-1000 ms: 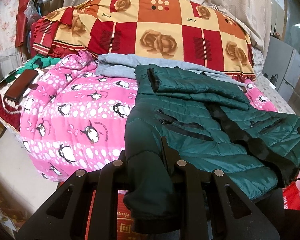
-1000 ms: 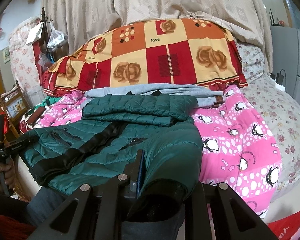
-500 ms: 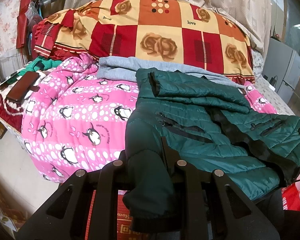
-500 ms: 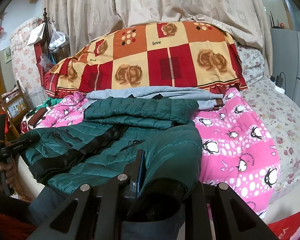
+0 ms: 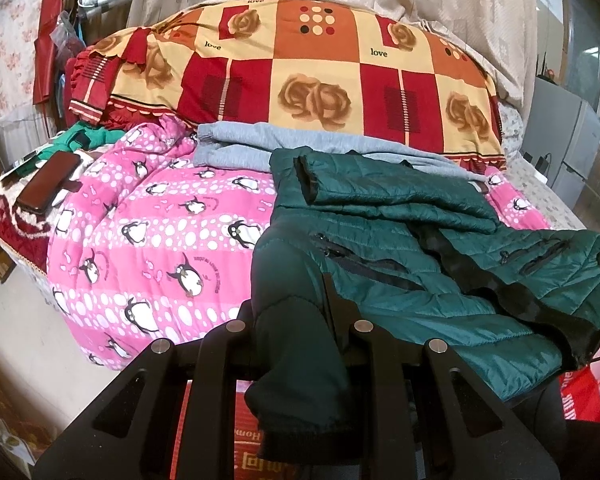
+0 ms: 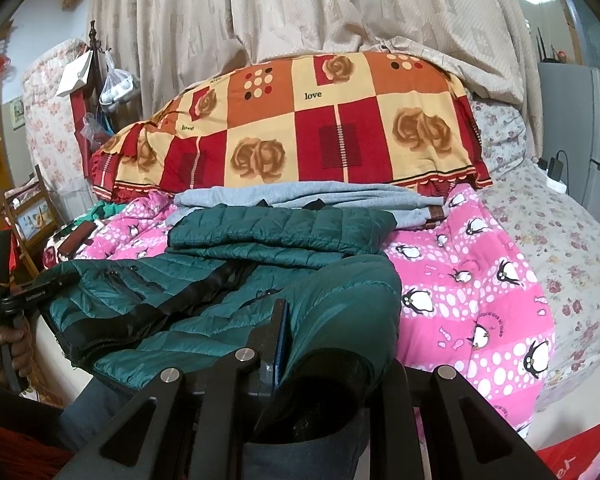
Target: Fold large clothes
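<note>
A dark green quilted jacket (image 5: pixel 440 248) lies on the pink penguin blanket (image 5: pixel 160 240), its front up and both sleeves folded across the upper part. My left gripper (image 5: pixel 296 320) is shut on the jacket's left bottom corner, which bulges up between the fingers and hangs over the near edge. In the right wrist view the same jacket (image 6: pixel 220 280) spreads to the left, and my right gripper (image 6: pixel 324 332) is shut on its right bottom corner. The left gripper's handle and a hand (image 6: pixel 8 344) show at that view's left edge.
A folded grey garment (image 5: pixel 300 148) lies behind the jacket, against a red and orange rose-patterned quilt (image 5: pixel 308 80). A brown wallet-like case (image 5: pixel 48 188) rests at the bed's left. A floral sheet (image 6: pixel 560 248) covers the bed's right side, with a grey fridge (image 6: pixel 580 128) beyond.
Both views have tilted slightly, so the bed and quilt sit a little lower in frame. The jacket stays held in both grippers and has not shifted on the blanket.
</note>
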